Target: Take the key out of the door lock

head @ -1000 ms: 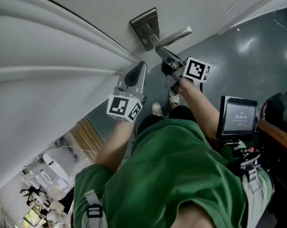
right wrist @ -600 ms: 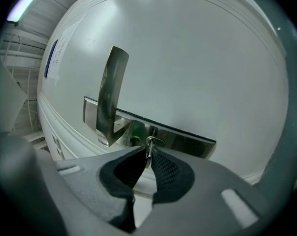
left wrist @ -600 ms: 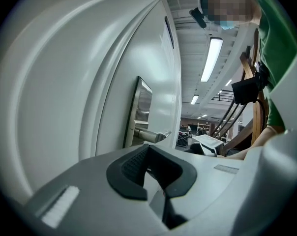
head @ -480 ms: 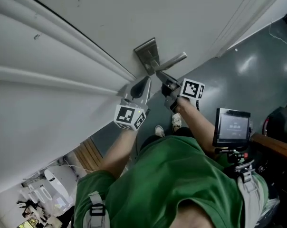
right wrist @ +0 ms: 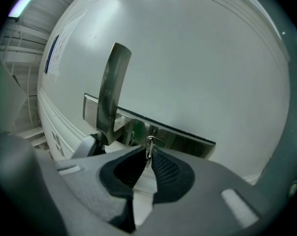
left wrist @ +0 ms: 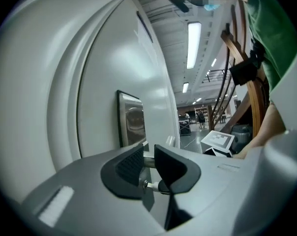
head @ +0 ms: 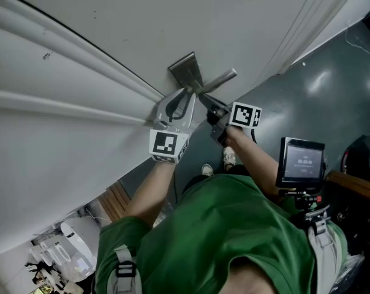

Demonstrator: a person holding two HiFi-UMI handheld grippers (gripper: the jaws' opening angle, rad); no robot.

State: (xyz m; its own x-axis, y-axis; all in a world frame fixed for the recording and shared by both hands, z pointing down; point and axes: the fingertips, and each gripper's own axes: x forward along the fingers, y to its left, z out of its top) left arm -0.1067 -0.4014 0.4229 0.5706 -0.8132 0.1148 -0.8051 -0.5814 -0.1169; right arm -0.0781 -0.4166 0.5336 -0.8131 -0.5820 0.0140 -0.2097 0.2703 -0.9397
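A white door carries a steel lock plate [head: 184, 71] with a lever handle [head: 220, 78]. In the right gripper view the key [right wrist: 149, 151] sticks out of the plate [right wrist: 178, 136] below the lever [right wrist: 111, 95], with a small ring on it. My right gripper [right wrist: 147, 157] is shut on that key; in the head view it [head: 204, 100] reaches the plate from below. My left gripper [head: 181, 98] sits beside it at the handle's base. Its jaws have just been opening, and a metal shaft [left wrist: 148, 162] shows in the gap of the left gripper [left wrist: 147, 162].
Raised mouldings [head: 81, 97] run along the door to the left of the plate. A grey floor [head: 320, 84] lies to the right, with a small screen [head: 302, 161] on a stand near the person's hip. A staircase [left wrist: 237, 77] shows in the left gripper view.
My left gripper has moved up to the handle's base and its jaws have parted. The right gripper has stayed at the plate.
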